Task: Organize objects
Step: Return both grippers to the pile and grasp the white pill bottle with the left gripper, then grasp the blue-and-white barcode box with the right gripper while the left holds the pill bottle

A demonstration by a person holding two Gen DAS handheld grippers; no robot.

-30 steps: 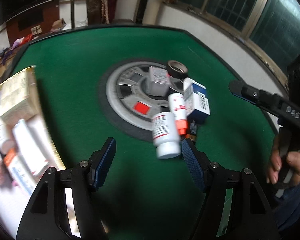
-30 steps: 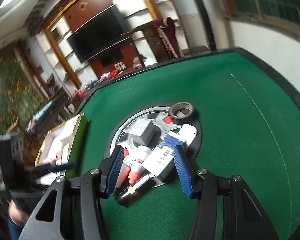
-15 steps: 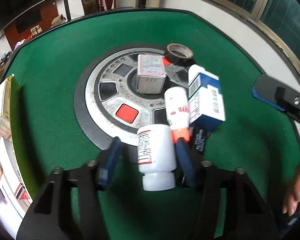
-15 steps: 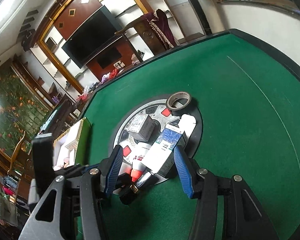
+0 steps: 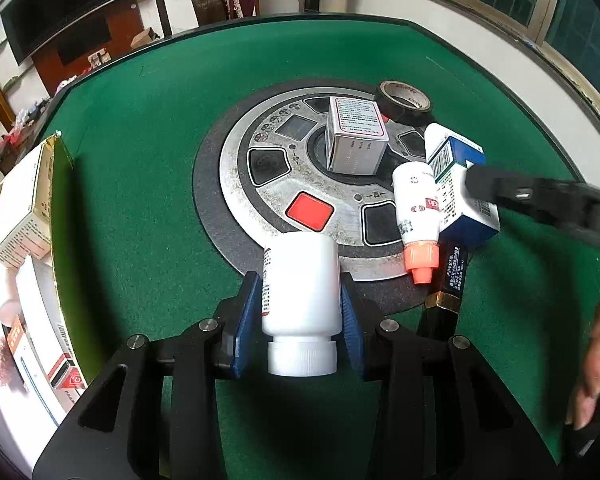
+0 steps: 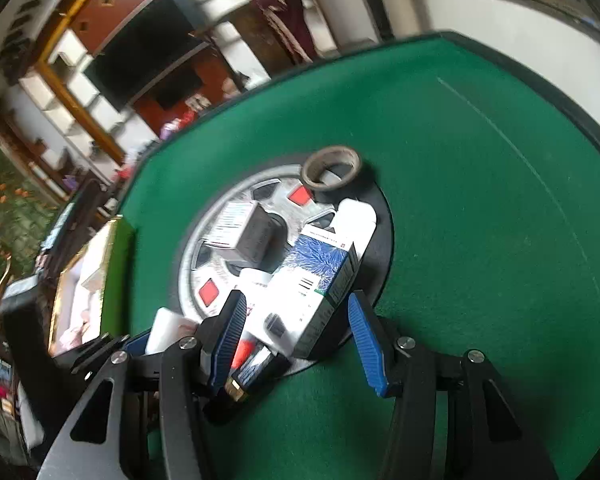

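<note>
My left gripper (image 5: 299, 312) is shut on a white pill bottle (image 5: 300, 292) lying at the near rim of the round grey console (image 5: 260, 184), cap toward the camera. My right gripper (image 6: 296, 332) is open, its jaws on either side of a blue-and-white box (image 6: 320, 276). That box (image 5: 460, 184) lies beside a small white bottle with an orange cap (image 5: 416, 216) and a dark tube (image 5: 448, 280). A grey-white box (image 5: 356, 136) and a tape roll (image 5: 404, 100) sit further back on the console.
An open green-sided box (image 5: 60, 240) holding several packets stands at the left on the green felt table (image 5: 160, 120); it also shows in the right wrist view (image 6: 88, 280). A chair, a TV and shelves stand beyond the table's far edge.
My left gripper moved forward around the white pill bottle and closed on it. My right gripper moved in closer, so its jaws now flank the blue-and-white box.
</note>
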